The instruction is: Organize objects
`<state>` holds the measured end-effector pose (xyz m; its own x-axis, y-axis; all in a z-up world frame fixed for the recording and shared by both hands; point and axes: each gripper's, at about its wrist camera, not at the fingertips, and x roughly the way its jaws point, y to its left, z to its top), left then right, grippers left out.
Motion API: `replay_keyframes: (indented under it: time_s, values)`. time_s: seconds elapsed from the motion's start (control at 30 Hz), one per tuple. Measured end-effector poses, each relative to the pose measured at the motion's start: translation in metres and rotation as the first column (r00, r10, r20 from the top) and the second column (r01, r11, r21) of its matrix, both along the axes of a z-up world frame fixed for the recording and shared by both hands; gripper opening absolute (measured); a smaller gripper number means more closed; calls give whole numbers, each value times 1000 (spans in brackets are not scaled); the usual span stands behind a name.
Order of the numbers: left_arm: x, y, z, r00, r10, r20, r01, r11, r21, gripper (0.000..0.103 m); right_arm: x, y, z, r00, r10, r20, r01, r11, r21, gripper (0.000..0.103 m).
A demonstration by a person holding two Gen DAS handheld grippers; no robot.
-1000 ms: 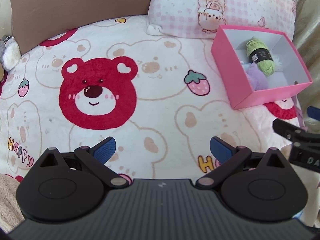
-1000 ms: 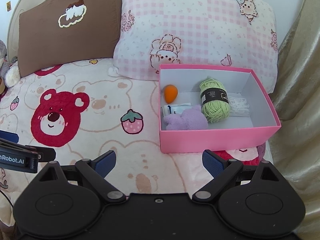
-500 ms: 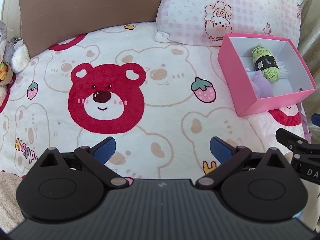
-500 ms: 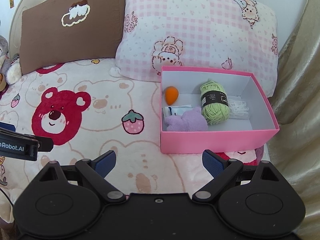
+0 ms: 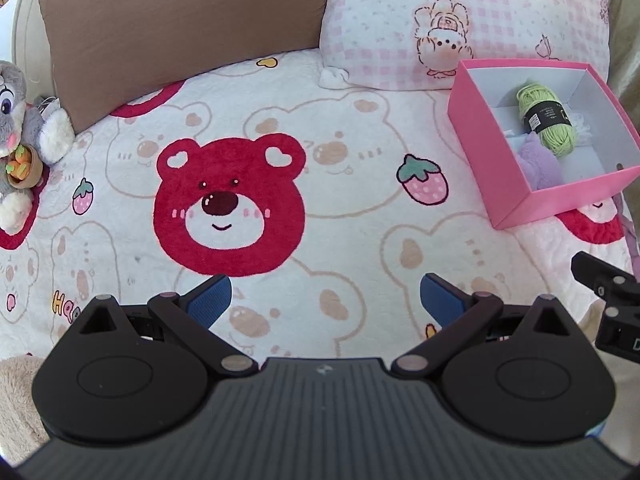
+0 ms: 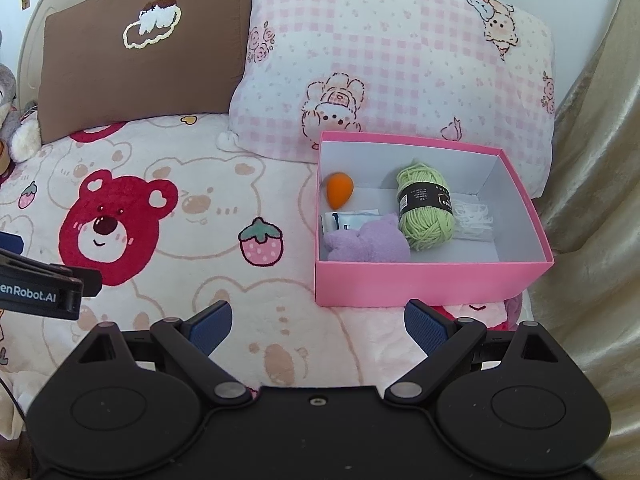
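Note:
A pink box (image 6: 432,284) sits on the bed at the right, also in the left wrist view (image 5: 476,140). It holds a green yarn ball (image 6: 426,210), an orange egg-shaped sponge (image 6: 339,191), a purple plush (image 6: 366,242), a white packet (image 6: 348,218) and a clear bag (image 6: 474,218). My left gripper (image 5: 325,300) is open and empty over the bear blanket, left of the box. My right gripper (image 6: 318,326) is open and empty just in front of the box.
A brown pillow (image 5: 180,28) and a pink checked pillow (image 6: 392,76) lie at the head of the bed. A grey plush rabbit (image 5: 20,136) sits at the far left. A beige curtain (image 6: 592,184) hangs right of the box.
Both grippers have drawn back and up from the bed, so the box and pillows look further away. The plush rabbit has come into the left wrist view. Both stay open.

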<state>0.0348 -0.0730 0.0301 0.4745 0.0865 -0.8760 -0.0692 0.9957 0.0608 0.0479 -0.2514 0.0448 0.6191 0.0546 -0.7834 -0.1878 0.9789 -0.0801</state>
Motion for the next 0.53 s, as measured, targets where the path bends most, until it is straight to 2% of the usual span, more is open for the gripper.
replay_keyframes:
  time_s: [0.27,0.53]
  values:
    - [1,-3,0,1000,-5,-3,5,1000,5,102,0,1,1,1000,4,4,-4,1000,-1,95]
    - [2,0,4,1000,-14,11,14,999,-44,102,1,-1,1,1000,1,4,-1,1000,-2,95]
